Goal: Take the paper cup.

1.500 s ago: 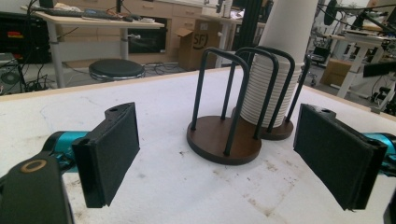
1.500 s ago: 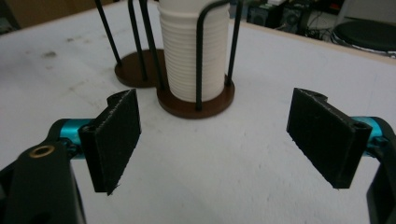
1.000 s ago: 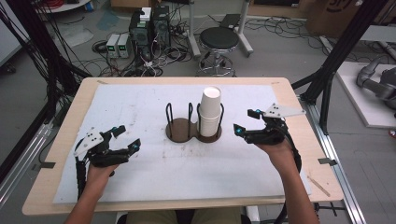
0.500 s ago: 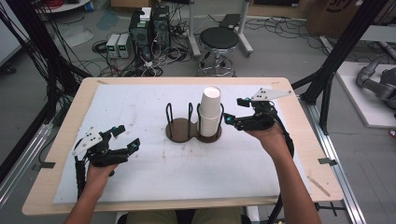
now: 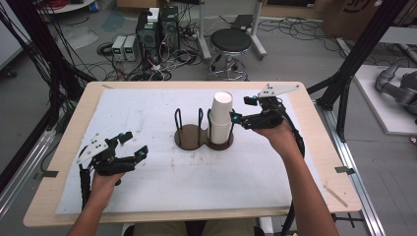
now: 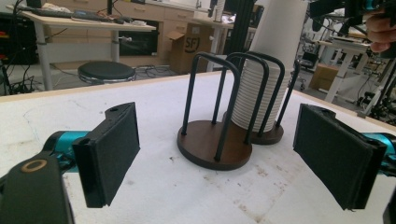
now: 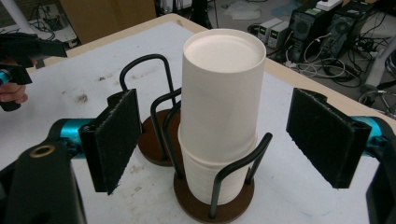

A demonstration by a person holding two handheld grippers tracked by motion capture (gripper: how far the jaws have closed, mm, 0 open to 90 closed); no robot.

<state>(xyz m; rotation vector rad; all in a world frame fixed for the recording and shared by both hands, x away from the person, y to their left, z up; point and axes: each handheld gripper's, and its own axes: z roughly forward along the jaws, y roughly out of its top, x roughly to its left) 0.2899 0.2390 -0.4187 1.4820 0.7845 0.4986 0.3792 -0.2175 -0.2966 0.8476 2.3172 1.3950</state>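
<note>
On the white-covered table (image 5: pixel 147 113), wire hoops partly hide the paper cup stack (image 7: pixel 219 116); right gripper (image 7: pixel 224 135) spread beside it, left gripper (image 6: pixel 224 154) spread.

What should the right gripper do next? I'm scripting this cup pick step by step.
Probably ease the right gripper forward, then close on the top cup. Its jaws stand open on either side of the cup stack in the holder, not yet touching. The left gripper sits open, well away.
</note>
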